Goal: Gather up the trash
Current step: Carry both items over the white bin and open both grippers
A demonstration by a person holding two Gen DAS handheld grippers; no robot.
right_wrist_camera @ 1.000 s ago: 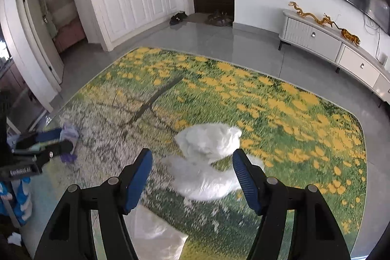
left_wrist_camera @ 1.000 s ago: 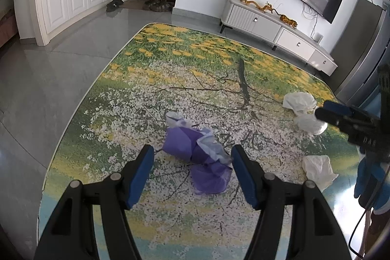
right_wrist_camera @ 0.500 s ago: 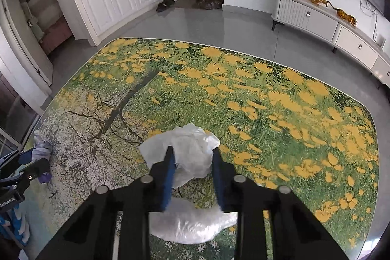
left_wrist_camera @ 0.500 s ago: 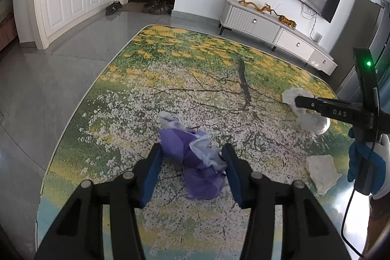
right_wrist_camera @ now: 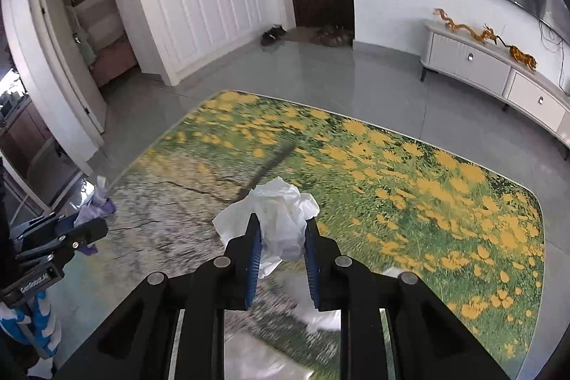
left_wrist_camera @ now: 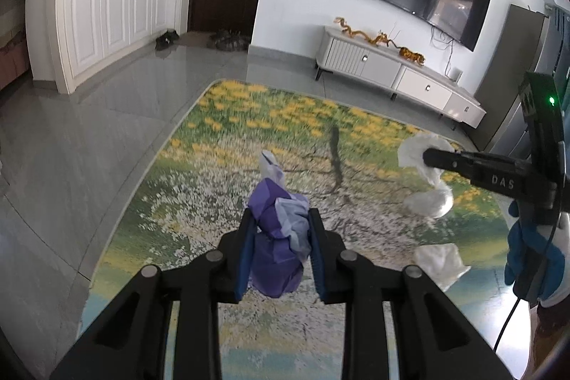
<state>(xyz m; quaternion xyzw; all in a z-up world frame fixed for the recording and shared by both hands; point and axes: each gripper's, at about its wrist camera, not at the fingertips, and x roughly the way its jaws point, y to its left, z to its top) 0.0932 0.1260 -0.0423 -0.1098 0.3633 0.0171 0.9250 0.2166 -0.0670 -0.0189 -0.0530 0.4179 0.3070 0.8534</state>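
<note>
Two crumpled pieces of trash are in my grasp, both lifted off the flower-print rug point(left_wrist_camera: 221, 145). My left gripper point(left_wrist_camera: 280, 230) is clamped on a purple and pale crumpled plastic bag point(left_wrist_camera: 278, 237); my right gripper point(right_wrist_camera: 281, 234) squeezes a white crumpled tissue wad point(right_wrist_camera: 281, 219). Further right on the rug lie a second white paper wad point(left_wrist_camera: 440, 260) and a clear crumpled plastic bag point(left_wrist_camera: 429, 203). Pickup seems done; I judge that carrying both to a bin comes next, though none shows.
</note>
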